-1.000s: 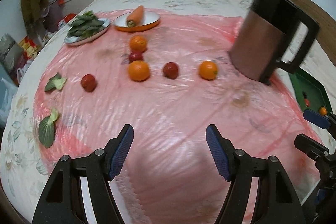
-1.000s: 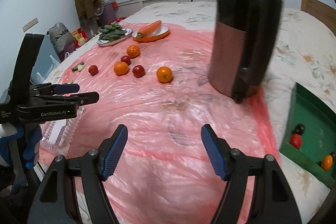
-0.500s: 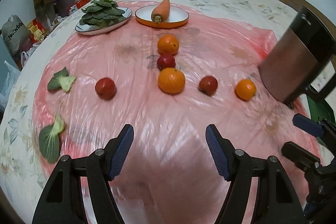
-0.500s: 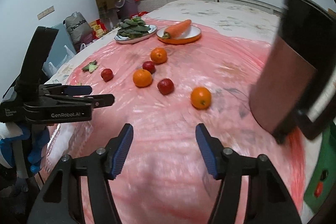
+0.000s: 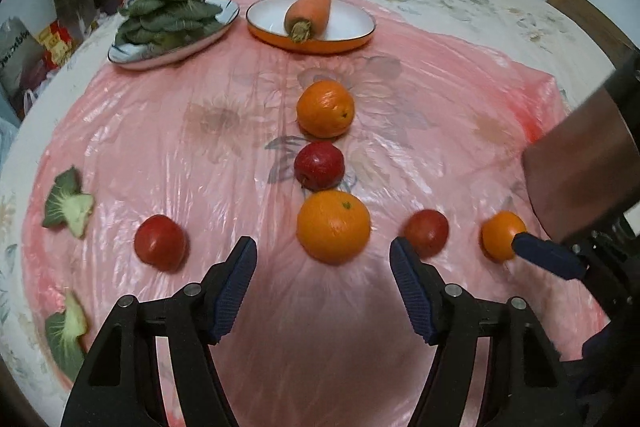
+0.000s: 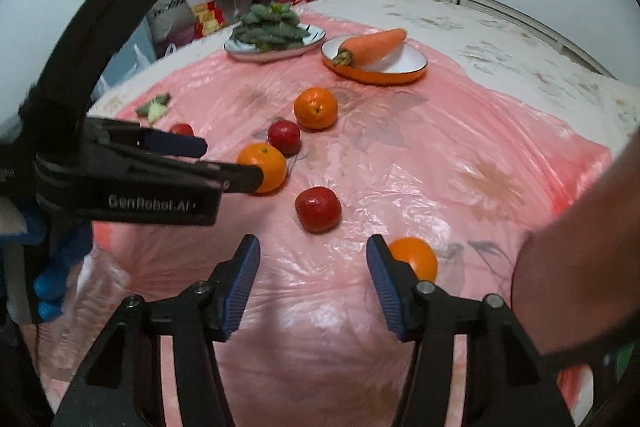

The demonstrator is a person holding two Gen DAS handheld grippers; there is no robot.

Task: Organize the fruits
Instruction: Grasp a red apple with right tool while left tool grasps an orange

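The left gripper (image 5: 323,269), a black two-finger tong with ribbed blue pads, stood about half open with nothing between its pads; its jaws had just been closing slightly. It hung above the pink plastic sheet (image 5: 200,147), just short of the nearest large orange (image 5: 333,226). The right gripper (image 6: 313,277), of the same make, was open and empty; its jaws had just been narrowing. Its right pad lay just in front of a small orange (image 6: 414,259), without gripping it.

Counted from left to right in the left wrist view:
- Two loose green leaf pieces (image 5: 68,205) at the sheet's left edge.
- One pale oval plate of stacked green leaves (image 5: 170,15) at the far left.
- Three round red fruits: one at the left (image 5: 161,242), one in the centre column (image 5: 319,165), one to the right (image 5: 426,233).
- Three oranges: the far one (image 5: 325,108), the near large one, and the small one at the right, partly hidden by the right tong's blue pad.
- One orange-rimmed white dish (image 5: 352,27) holding one carrot (image 5: 310,9).
- One brown cylindrical jug (image 5: 584,171) at the right edge, blurred.

All six fruits lay loose on the sheet, none on a plate.
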